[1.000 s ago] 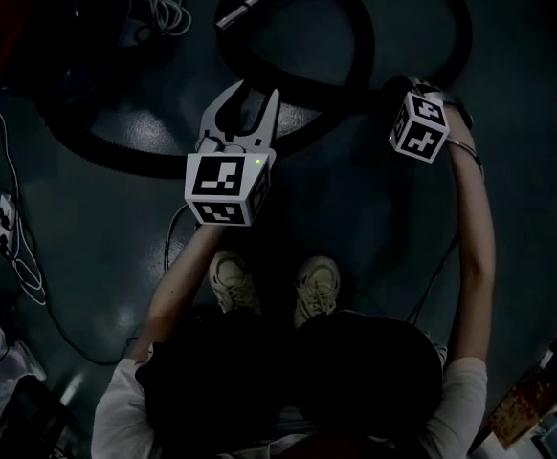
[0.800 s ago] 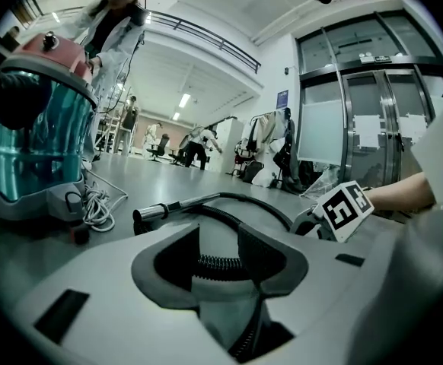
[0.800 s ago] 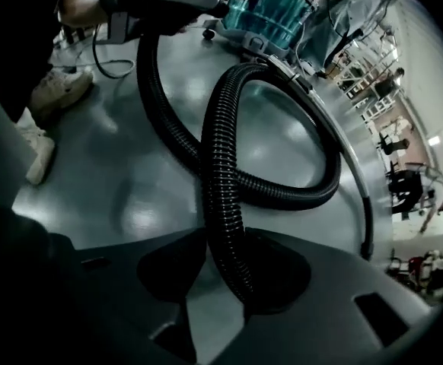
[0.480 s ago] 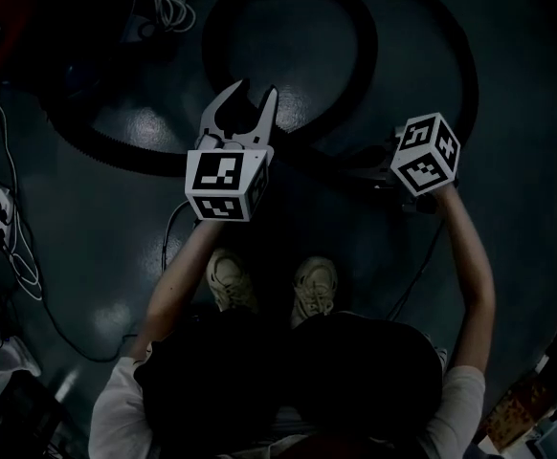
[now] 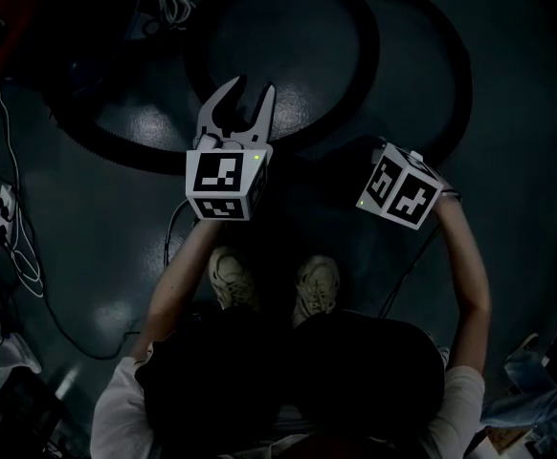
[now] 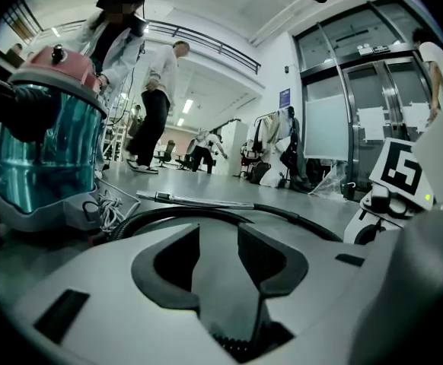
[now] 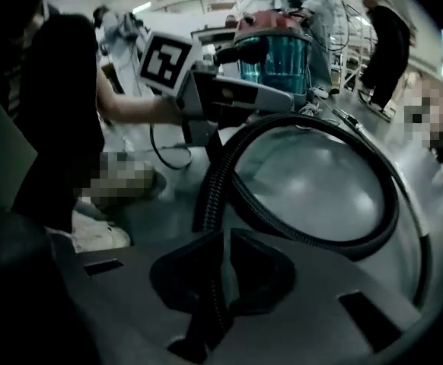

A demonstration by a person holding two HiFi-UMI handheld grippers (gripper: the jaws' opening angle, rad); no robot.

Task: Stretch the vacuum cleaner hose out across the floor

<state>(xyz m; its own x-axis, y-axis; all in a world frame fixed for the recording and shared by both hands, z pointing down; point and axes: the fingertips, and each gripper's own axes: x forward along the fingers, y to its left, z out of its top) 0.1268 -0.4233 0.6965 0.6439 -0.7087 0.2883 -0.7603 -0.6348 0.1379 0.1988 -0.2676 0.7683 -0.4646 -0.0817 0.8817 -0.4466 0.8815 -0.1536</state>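
Right gripper [image 7: 223,242] is clamped on hose [image 7: 210,192], left gripper [image 6: 218,234] half-open and empty; the coiled hose may kink or slip under pull.

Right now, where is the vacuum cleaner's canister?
In the left gripper view the canister stands at far left, beside a bundled white cord, with the black hose looping out to its right.

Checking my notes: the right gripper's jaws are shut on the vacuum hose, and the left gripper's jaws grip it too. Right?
Not quite. The left gripper view shows the left gripper open, jaws apart with nothing between them. The right gripper is indeed shut on the vacuum hose.
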